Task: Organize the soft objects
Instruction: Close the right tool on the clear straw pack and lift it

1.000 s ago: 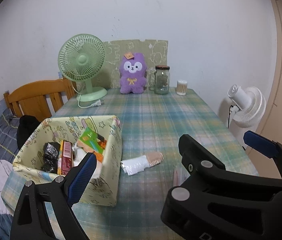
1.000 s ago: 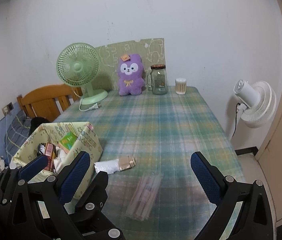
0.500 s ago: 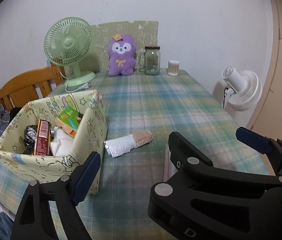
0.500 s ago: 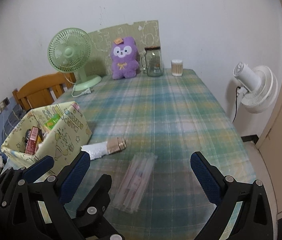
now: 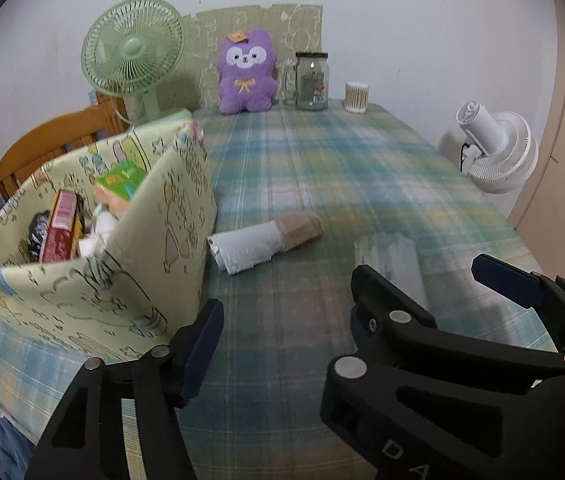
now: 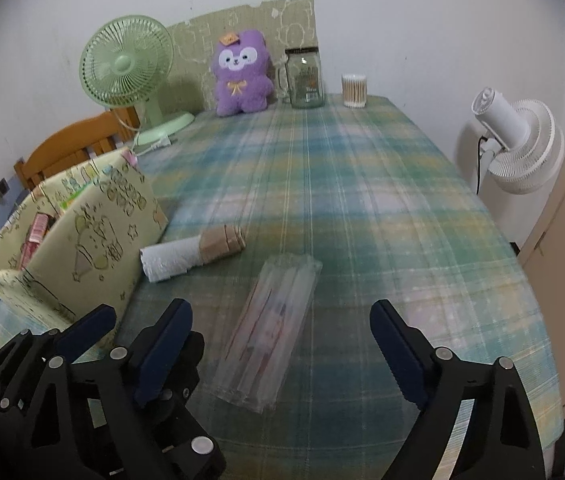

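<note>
A rolled white and tan packet (image 5: 264, 239) (image 6: 192, 253) lies on the plaid tablecloth just right of a yellow fabric storage box (image 5: 154, 248) (image 6: 94, 236) holding boxes and packets. A clear flat plastic pack (image 6: 272, 330) (image 5: 394, 258) lies near the front. My right gripper (image 6: 280, 342) is open, its fingers either side of the clear pack, above it. My left gripper (image 5: 286, 320) is open and empty, in front of the box corner and the roll. A purple plush toy (image 5: 246, 72) (image 6: 240, 72) sits at the far end.
A green desk fan (image 5: 134, 56), a glass jar (image 5: 311, 82) and a cotton swab tub (image 5: 356, 97) stand at the table's far end. A white fan (image 5: 496, 148) stands off the right edge. A wooden chair (image 5: 54, 140) is behind the box.
Both grippers have moved forward and down towards the table. The box, the roll and the clear pack now look closer. Both grippers stay open.
</note>
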`<state>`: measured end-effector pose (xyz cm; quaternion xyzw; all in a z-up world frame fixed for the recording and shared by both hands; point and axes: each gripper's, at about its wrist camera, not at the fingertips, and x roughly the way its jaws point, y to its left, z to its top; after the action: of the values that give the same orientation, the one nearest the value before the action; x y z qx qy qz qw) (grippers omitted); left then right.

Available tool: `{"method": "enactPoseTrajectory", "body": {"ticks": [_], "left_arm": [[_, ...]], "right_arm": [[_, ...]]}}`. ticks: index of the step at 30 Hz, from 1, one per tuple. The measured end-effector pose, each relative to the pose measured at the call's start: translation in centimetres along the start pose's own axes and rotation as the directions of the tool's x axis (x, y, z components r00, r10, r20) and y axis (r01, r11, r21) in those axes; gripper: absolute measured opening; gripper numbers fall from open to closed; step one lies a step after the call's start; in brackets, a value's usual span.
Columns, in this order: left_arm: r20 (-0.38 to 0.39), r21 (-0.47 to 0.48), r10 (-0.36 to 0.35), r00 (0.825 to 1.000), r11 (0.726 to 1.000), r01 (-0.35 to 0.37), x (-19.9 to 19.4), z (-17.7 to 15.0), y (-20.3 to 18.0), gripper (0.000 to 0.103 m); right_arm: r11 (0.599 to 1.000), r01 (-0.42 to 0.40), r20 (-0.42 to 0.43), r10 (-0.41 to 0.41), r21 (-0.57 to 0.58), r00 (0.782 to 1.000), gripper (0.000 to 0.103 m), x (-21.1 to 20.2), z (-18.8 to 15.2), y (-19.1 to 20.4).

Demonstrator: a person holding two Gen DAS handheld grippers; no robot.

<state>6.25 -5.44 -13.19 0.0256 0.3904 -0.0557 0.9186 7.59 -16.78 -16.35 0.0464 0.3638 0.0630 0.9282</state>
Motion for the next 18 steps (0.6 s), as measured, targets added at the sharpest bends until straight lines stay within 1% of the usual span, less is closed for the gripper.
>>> {"method": "enactPoseTrajectory", "body": {"ticks": [2, 3, 4, 9, 11, 13, 14, 18], "left_arm": [[-0.012, -0.003, -0.006, 1.0, 1.0, 0.006, 0.4, -0.2, 0.1, 0.059], [-0.018, -0.004, -0.012, 1.0, 1.0, 0.012, 0.6, -0.3, 0.2, 0.054], [-0.024, -0.005, -0.018, 1.0, 1.0, 0.018, 0.8, -0.3, 0.2, 0.053], [-0.066, -0.026, -0.035, 0.997, 0.999, 0.033, 1.9, -0.5, 0.6, 0.052], [-0.079, -0.027, -0.035, 0.996, 0.999, 0.033, 2.2, -0.6, 0.6, 0.053], [-0.075, -0.015, -0.014, 0.997, 1.0, 0.013, 2.4, -0.6, 0.4, 0.054], [-0.075, -0.015, -0.015, 0.997, 1.0, 0.014, 2.5, -0.5, 0.4, 0.054], [-0.072, -0.014, -0.016, 0.997, 1.0, 0.015, 2.7, -0.2, 0.2, 0.054]], "right_arm": [[1.0, -0.004, -0.015, 0.004, 0.0, 1.0, 0.09, 0.6, -0.2, 0.1], [1.0, -0.012, -0.024, 0.012, 0.0, 1.0, 0.088, 1.0, -0.2, 0.1], [1.0, -0.023, -0.032, 0.023, -0.002, 0.999, 0.086, 1.3, -0.3, 0.2], [0.998, -0.057, -0.081, 0.056, -0.003, 0.995, 0.075, 2.9, -0.2, 0.3], [0.999, -0.053, -0.099, 0.052, -0.008, 0.994, 0.064, 3.4, -0.2, 0.3], [0.999, -0.038, -0.094, 0.036, -0.028, 0.995, 0.044, 3.5, -0.2, 0.3], [0.999, -0.043, -0.096, 0.04, -0.03, 0.995, 0.044, 3.5, -0.2, 0.3], [0.999, -0.049, -0.09, 0.047, -0.02, 0.995, 0.037, 3.7, 0.1, -0.2]]}}
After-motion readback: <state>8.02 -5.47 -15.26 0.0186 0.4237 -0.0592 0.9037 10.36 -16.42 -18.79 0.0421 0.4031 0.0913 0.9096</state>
